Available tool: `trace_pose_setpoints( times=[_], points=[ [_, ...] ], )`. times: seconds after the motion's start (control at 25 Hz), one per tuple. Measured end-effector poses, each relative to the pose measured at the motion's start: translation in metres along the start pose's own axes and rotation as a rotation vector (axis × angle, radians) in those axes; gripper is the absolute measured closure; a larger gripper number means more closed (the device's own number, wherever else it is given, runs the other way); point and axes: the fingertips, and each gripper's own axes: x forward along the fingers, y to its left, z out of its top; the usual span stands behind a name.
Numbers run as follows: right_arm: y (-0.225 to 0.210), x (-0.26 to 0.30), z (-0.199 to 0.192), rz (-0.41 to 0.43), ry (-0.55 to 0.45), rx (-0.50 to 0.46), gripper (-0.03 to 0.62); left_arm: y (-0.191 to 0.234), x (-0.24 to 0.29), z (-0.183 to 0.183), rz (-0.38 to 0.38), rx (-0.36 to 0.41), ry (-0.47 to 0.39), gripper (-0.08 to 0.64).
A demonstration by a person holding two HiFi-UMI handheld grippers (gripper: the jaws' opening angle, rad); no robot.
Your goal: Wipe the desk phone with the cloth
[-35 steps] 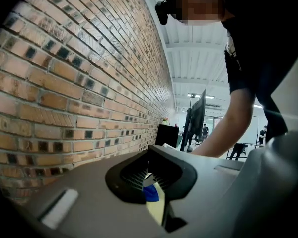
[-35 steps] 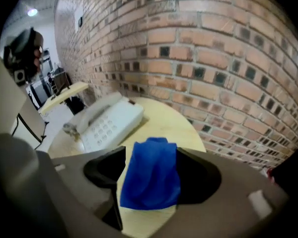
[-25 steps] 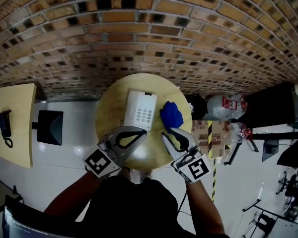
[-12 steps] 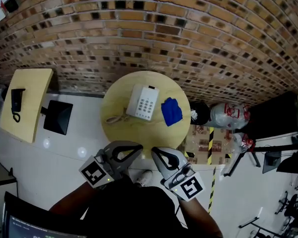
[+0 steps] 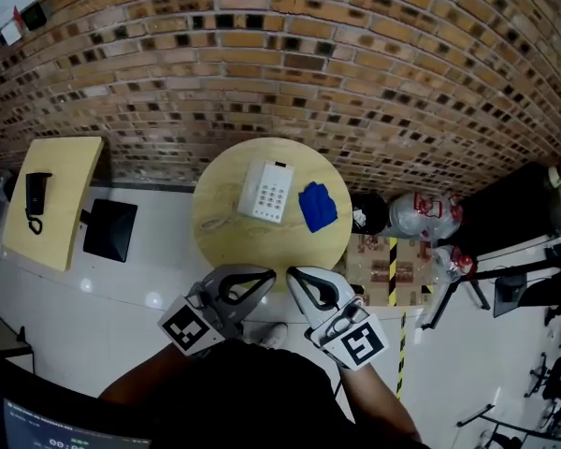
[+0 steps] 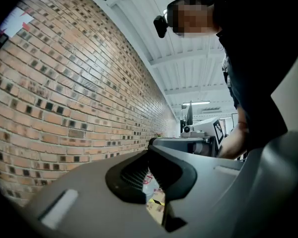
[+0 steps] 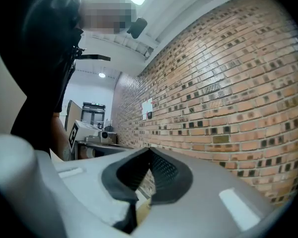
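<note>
A white desk phone (image 5: 266,191) lies on the round wooden table (image 5: 252,246), with its cord trailing off to the left. Just right of the phone sits a crumpled blue cloth (image 5: 317,206). Both grippers are held close to my body, below the table's near edge and apart from phone and cloth. My left gripper (image 5: 271,272) is shut with nothing in it, its tips meeting in the left gripper view (image 6: 150,150). My right gripper (image 5: 292,272) is shut and empty too, as the right gripper view (image 7: 149,150) shows. Both gripper views face the brick wall, not the table.
A brick wall (image 5: 290,73) runs behind the table. At the left stands a second wooden table (image 5: 61,176) with a black phone (image 5: 36,195), and a black square object (image 5: 110,229) beside it. Clear bags (image 5: 421,215) and a yellow-black striped post (image 5: 393,262) stand at the right.
Both grippers have drawn back from over the table's near part to below its edge. The right jaws, slightly apart near the cloth before, have closed. The view has pulled away from the table.
</note>
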Motion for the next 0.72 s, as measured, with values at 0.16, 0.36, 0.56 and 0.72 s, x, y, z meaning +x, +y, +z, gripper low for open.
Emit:
trace_pose_setpoints(
  times=[0.16,0.36,0.56,0.72],
  points=[
    [0.0,0.003,0.005,-0.036,-0.029,-0.036,0.591,0.006,-0.008,0.009,0.026,0.017,-0.022,0.56],
    [0.004,0.003,0.005,-0.037,-0.011,-0.028,0.592,0.009,-0.009,0.015,0.033,0.028,-0.029,0.56],
    [0.006,0.002,0.004,-0.033,0.008,-0.008,0.592,0.012,-0.008,0.012,0.032,0.011,-0.017,0.56],
    [0.005,0.001,0.005,-0.028,0.001,-0.032,0.592,0.011,-0.008,0.008,0.028,0.009,-0.008,0.56]
  ],
)
